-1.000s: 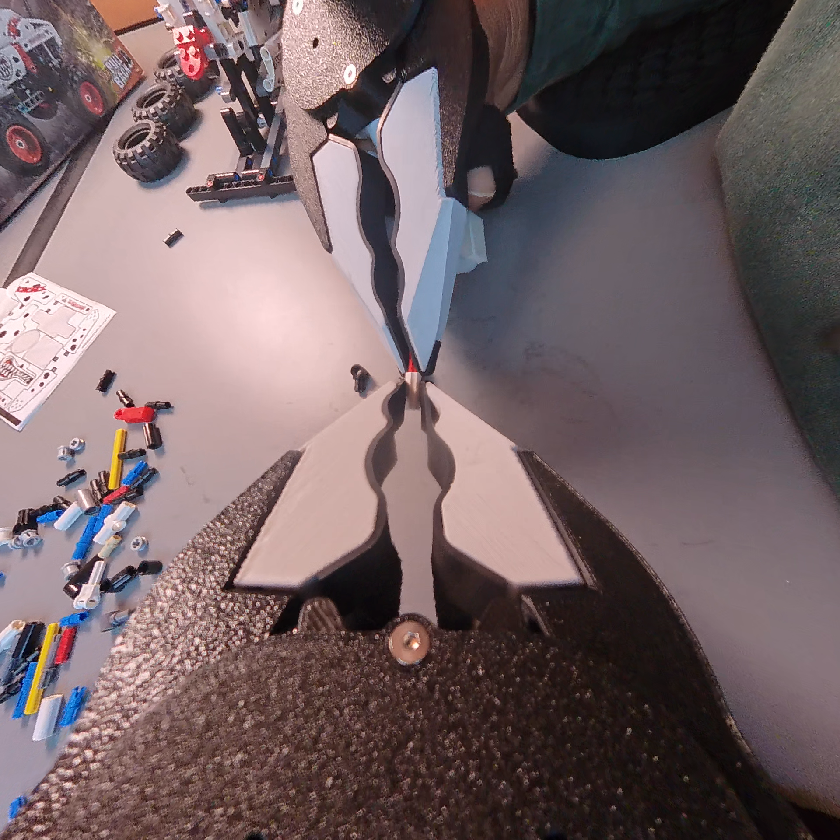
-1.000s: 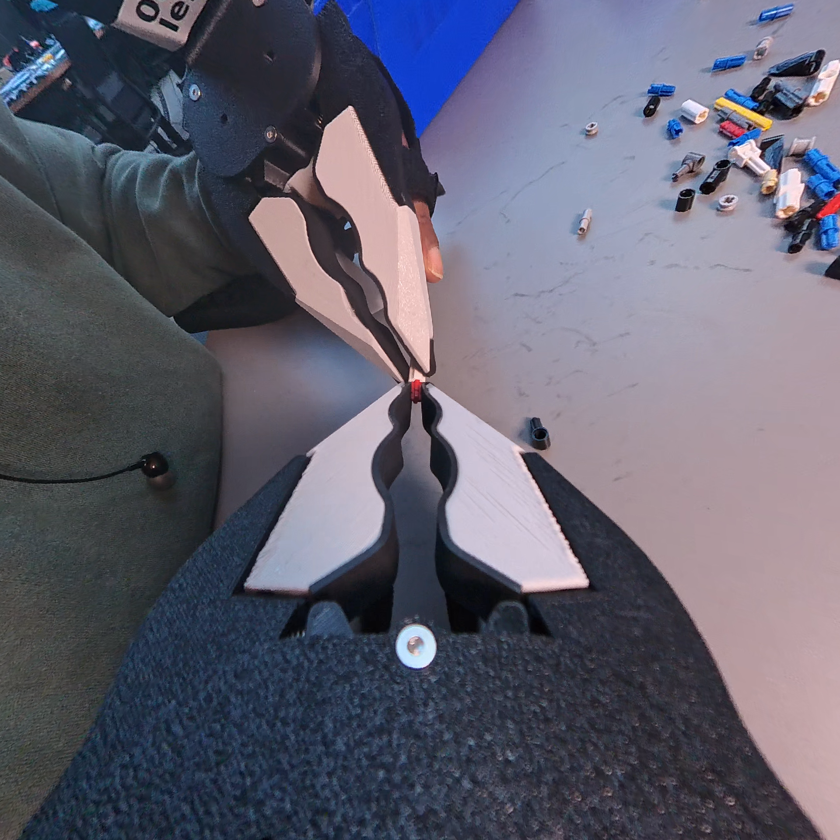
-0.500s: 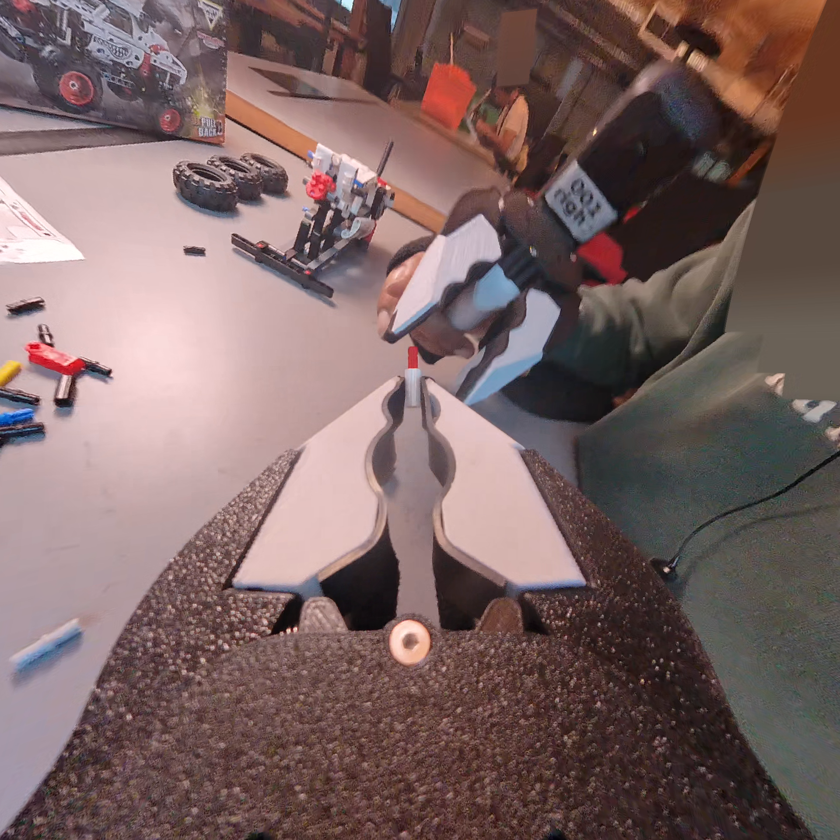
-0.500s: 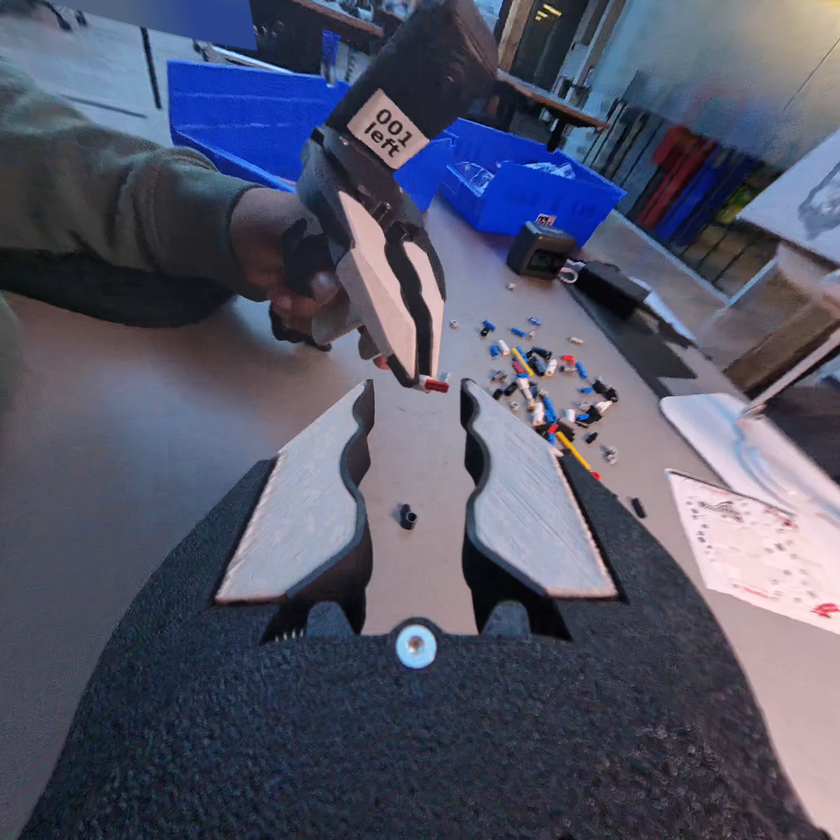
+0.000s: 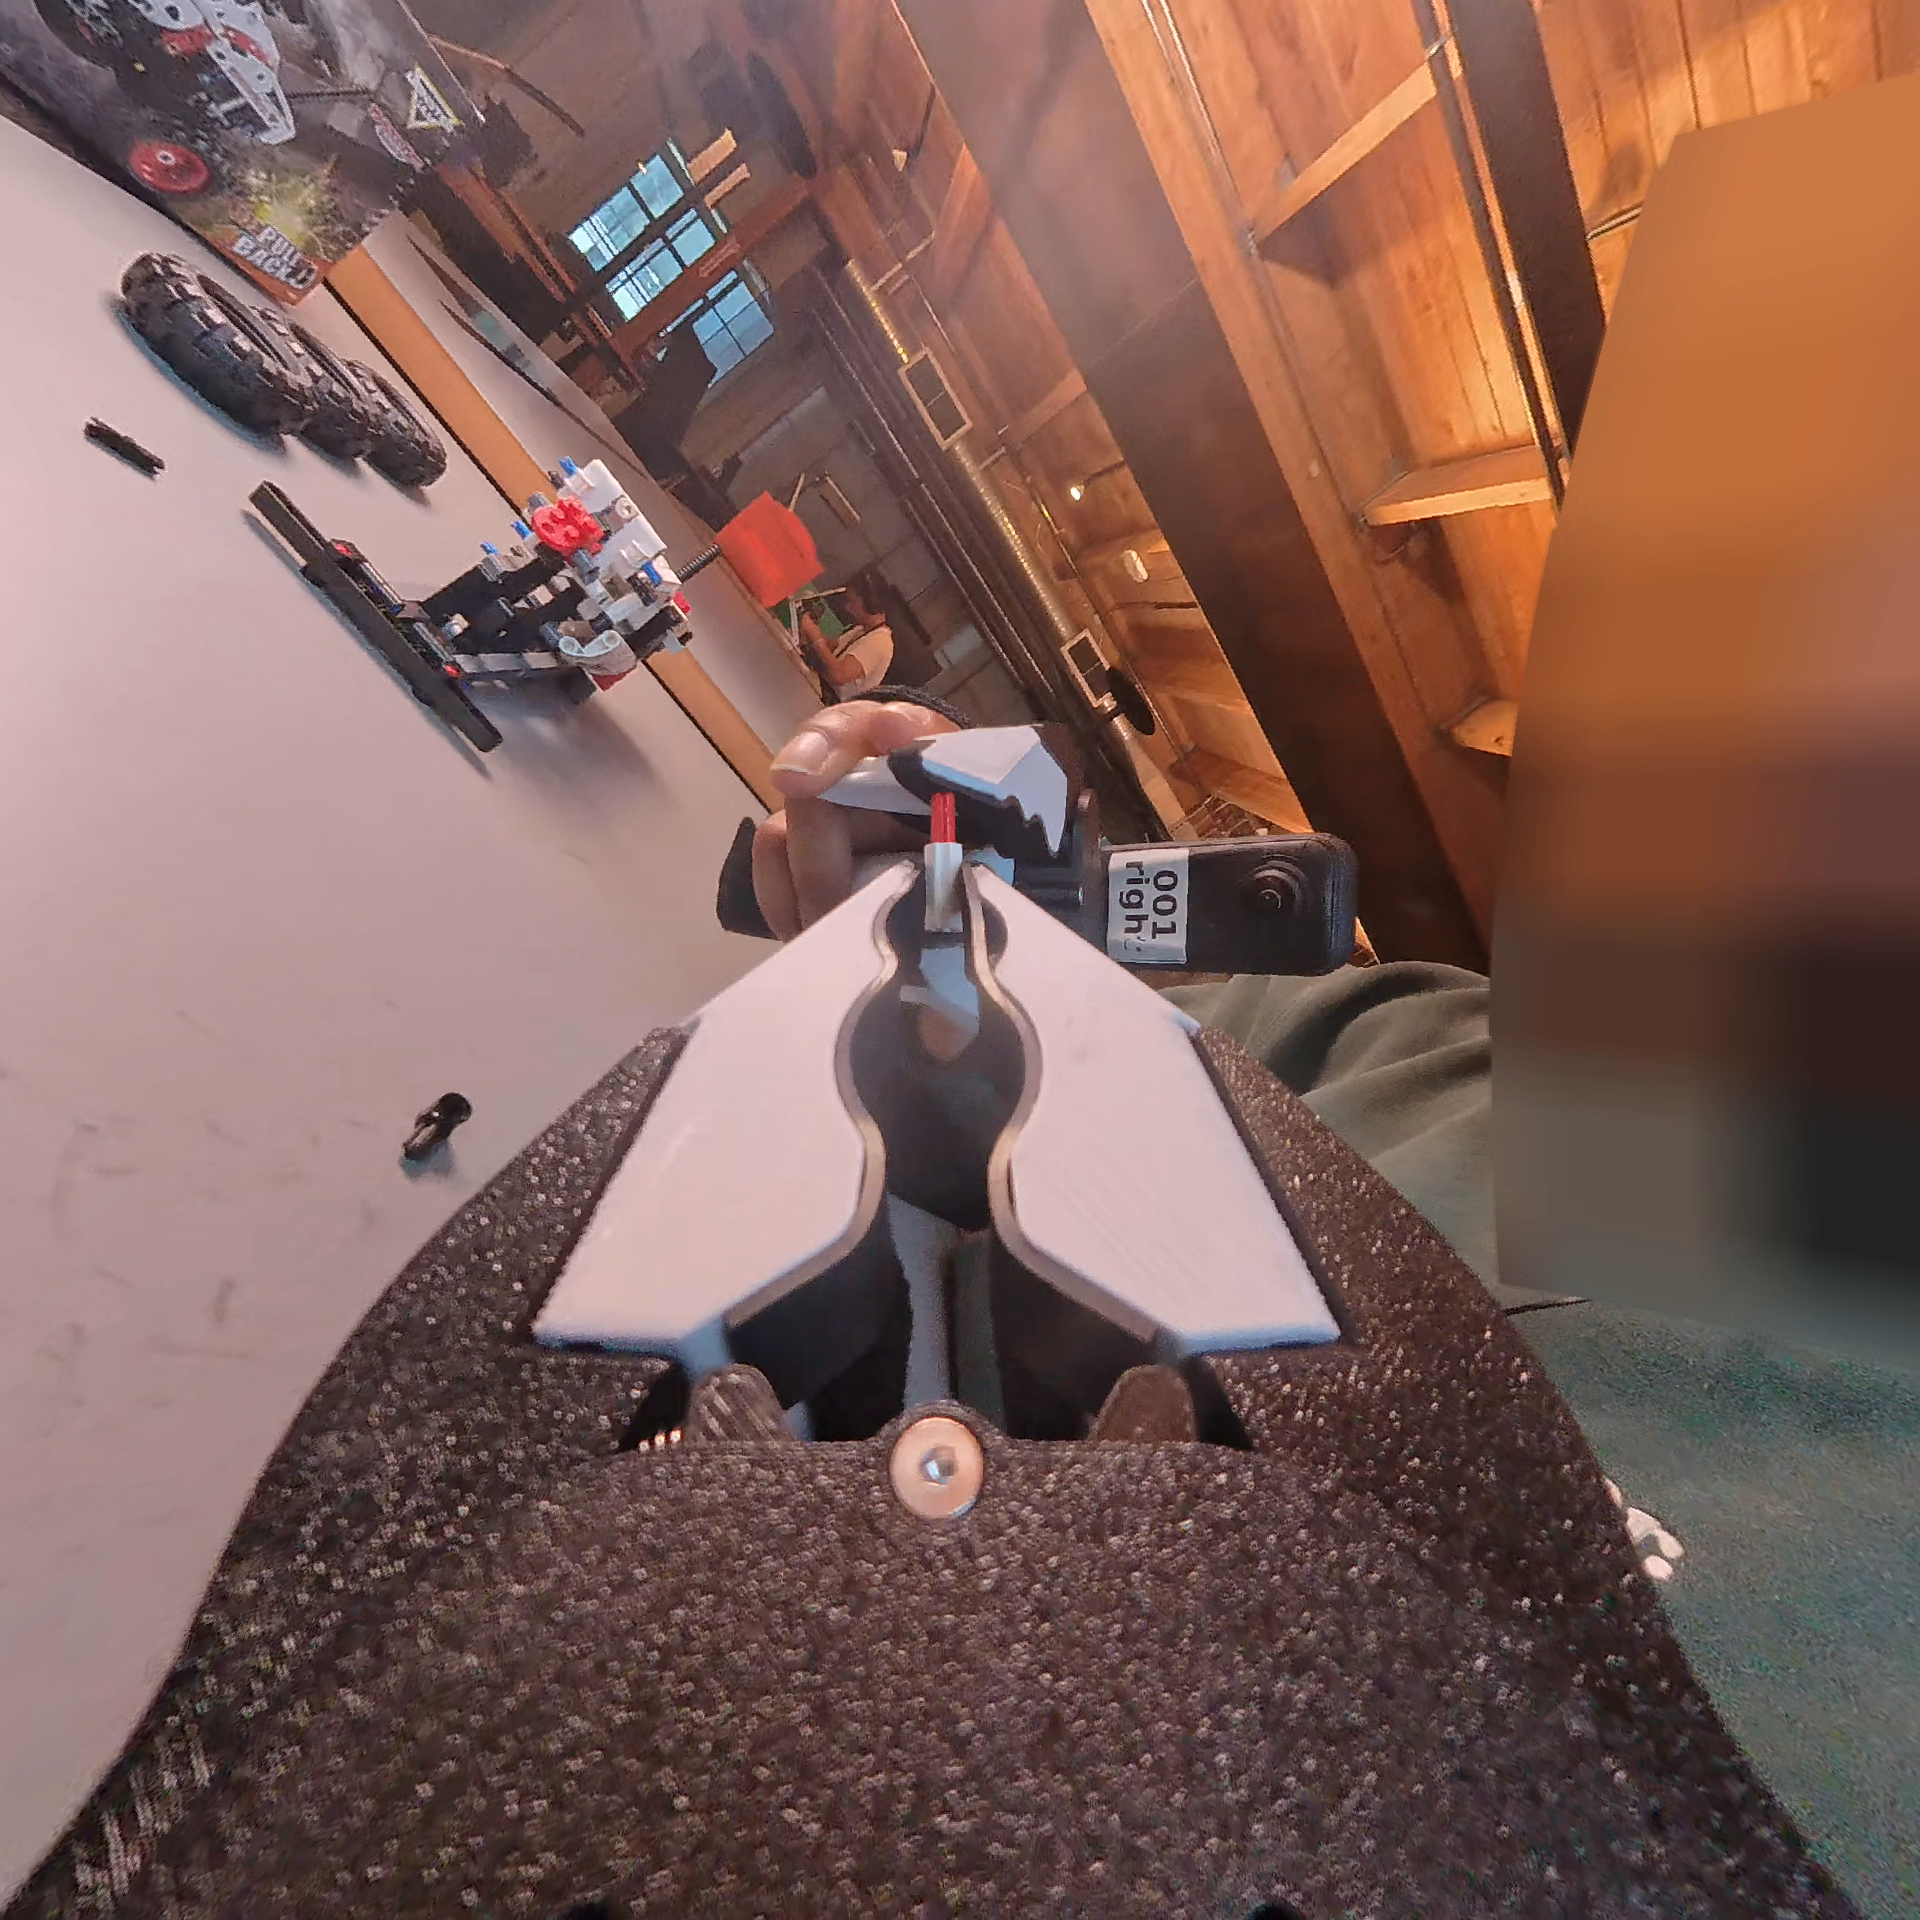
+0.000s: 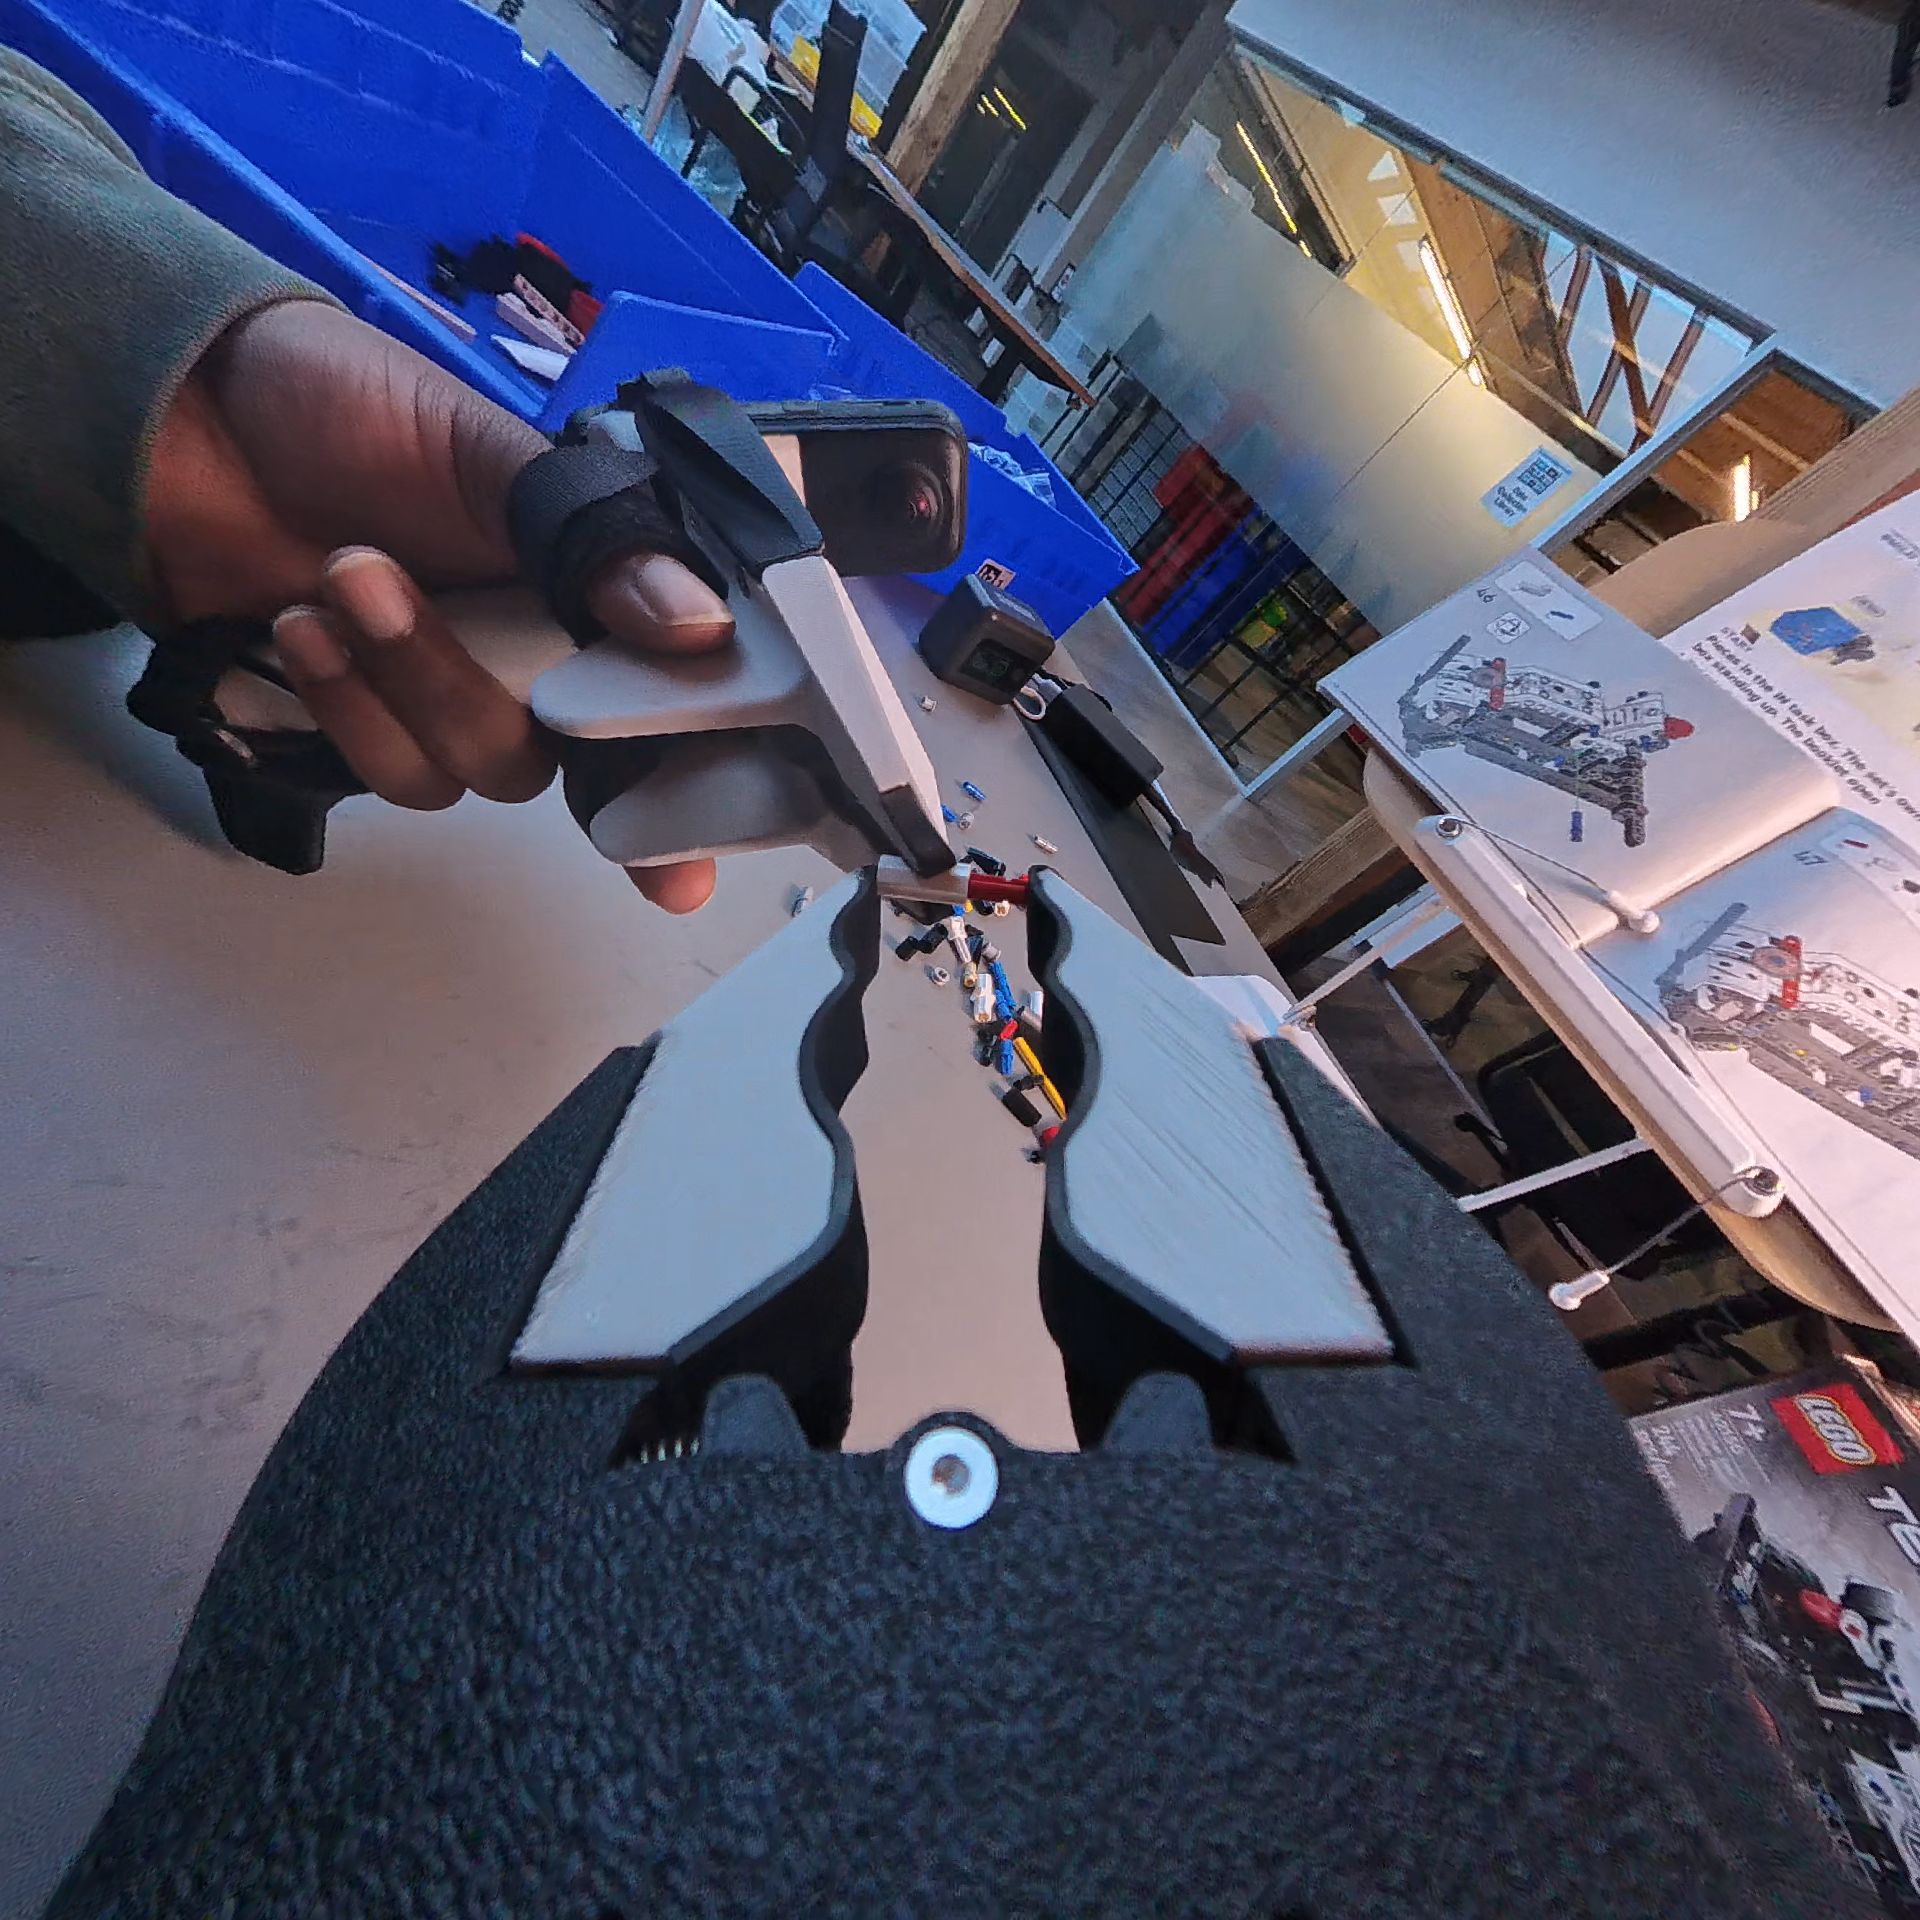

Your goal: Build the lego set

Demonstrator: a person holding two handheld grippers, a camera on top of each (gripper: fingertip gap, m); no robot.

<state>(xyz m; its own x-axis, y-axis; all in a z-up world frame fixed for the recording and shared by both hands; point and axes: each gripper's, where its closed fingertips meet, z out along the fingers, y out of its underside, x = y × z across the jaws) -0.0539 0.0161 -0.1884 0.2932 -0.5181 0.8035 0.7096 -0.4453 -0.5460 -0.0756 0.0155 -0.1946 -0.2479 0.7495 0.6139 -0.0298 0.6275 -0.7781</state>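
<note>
My left gripper point(image 5: 940, 883) is shut on a small white connector point(image 5: 940, 878) with a red pin point(image 5: 943, 816) sticking out of its front. It is held up in the air above the grey table point(image 5: 260, 831). My right gripper point(image 6: 951, 894) is open, and the white connector point(image 6: 920, 881) and red pin point(image 6: 997, 886) lie crosswise between its fingertips. The pin's end is at the right finger. The right gripper also shows in the left wrist view point(image 5: 987, 774), just beyond the pin. The left gripper shows in the right wrist view point(image 6: 831, 727), held by a hand.
A partly built chassis point(image 5: 520, 603), three black tyres point(image 5: 281, 374) and the set's box point(image 5: 239, 125) stand far left. A black pin point(image 5: 436, 1112) lies close by. Loose parts point(image 6: 997, 1018), blue bins point(image 6: 520, 208) and an instruction booklet on a stand point(image 6: 1662, 831) show ahead.
Both grippers have lifted and tilted up from the table. My right gripper opened and let go of the red pin, which stays in the white connector in my left gripper.
</note>
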